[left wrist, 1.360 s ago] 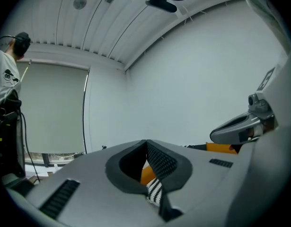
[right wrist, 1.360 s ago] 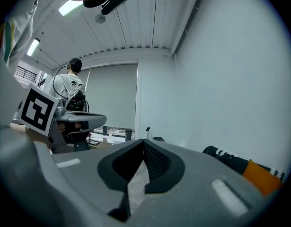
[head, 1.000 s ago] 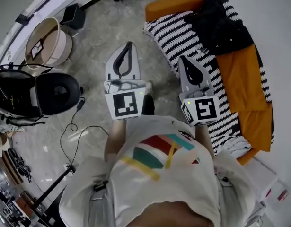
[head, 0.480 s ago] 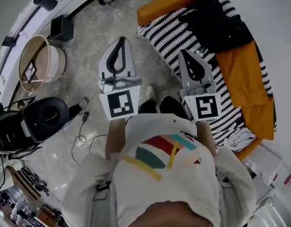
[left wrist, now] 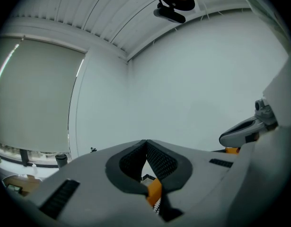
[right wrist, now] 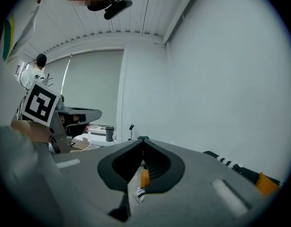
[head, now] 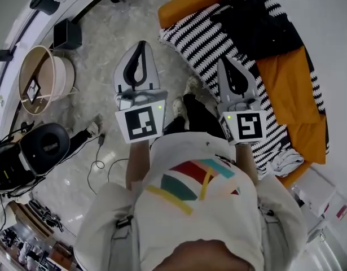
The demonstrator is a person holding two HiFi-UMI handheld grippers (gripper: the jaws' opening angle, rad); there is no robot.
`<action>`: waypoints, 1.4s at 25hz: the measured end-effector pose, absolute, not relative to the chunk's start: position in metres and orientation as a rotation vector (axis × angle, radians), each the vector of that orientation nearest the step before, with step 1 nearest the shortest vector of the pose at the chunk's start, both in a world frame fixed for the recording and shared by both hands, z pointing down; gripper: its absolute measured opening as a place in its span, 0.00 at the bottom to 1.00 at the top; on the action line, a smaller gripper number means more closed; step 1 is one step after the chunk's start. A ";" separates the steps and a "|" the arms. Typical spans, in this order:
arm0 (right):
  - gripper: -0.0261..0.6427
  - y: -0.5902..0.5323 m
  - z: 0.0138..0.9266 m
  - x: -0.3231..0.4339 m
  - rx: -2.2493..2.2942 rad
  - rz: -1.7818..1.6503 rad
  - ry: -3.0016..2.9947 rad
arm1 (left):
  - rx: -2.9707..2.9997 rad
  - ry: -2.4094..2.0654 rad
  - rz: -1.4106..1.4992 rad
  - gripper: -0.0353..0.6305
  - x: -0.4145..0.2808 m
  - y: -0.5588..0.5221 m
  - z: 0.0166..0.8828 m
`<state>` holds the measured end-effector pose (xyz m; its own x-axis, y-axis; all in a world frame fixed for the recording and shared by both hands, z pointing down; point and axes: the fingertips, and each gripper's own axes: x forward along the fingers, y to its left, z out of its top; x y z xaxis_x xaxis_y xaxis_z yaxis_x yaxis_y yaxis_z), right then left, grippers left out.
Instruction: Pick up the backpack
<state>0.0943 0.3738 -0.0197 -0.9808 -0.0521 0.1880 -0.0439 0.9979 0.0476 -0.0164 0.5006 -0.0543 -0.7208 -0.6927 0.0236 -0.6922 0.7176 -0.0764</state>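
A black bag-like bundle (head: 264, 21), apparently the backpack, lies at the far end of an orange sofa (head: 291, 89) on a black-and-white striped blanket (head: 210, 41). My left gripper (head: 142, 43) is held level over the marble floor, left of the sofa, jaws shut with nothing in them (left wrist: 146, 141). Over the striped blanket's near part my right gripper (head: 224, 60) is also shut and empty (right wrist: 143, 138), still well short of the black bundle. Both gripper views show mostly bare wall, with only slivers of sofa between the jaws.
A round beige tub (head: 40, 75) and a small black box (head: 67, 34) stand on the floor at left. A black round device (head: 42, 147) with cables (head: 100, 151) sits nearer. White cloth (head: 286, 161) lies at the sofa's near end. My feet (head: 187, 97) are beside the sofa edge.
Both grippers have moved forward toward the sofa as the person stepped closer. The tub and black device have slid left and down in the head view. Jaws stayed shut.
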 end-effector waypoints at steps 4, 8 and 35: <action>0.04 0.350 -0.013 0.075 0.064 -0.016 -2.963 | -1.157 2.892 -0.185 0.07 -0.026 0.481 -0.057; 0.04 0.325 -0.019 0.043 0.086 0.026 -3.006 | -1.209 2.898 -0.156 0.07 -0.051 0.457 -0.056; 0.04 0.095 -0.042 0.126 1.261 0.037 -2.856 | -2.065 2.188 -0.040 0.07 -0.043 0.121 -0.105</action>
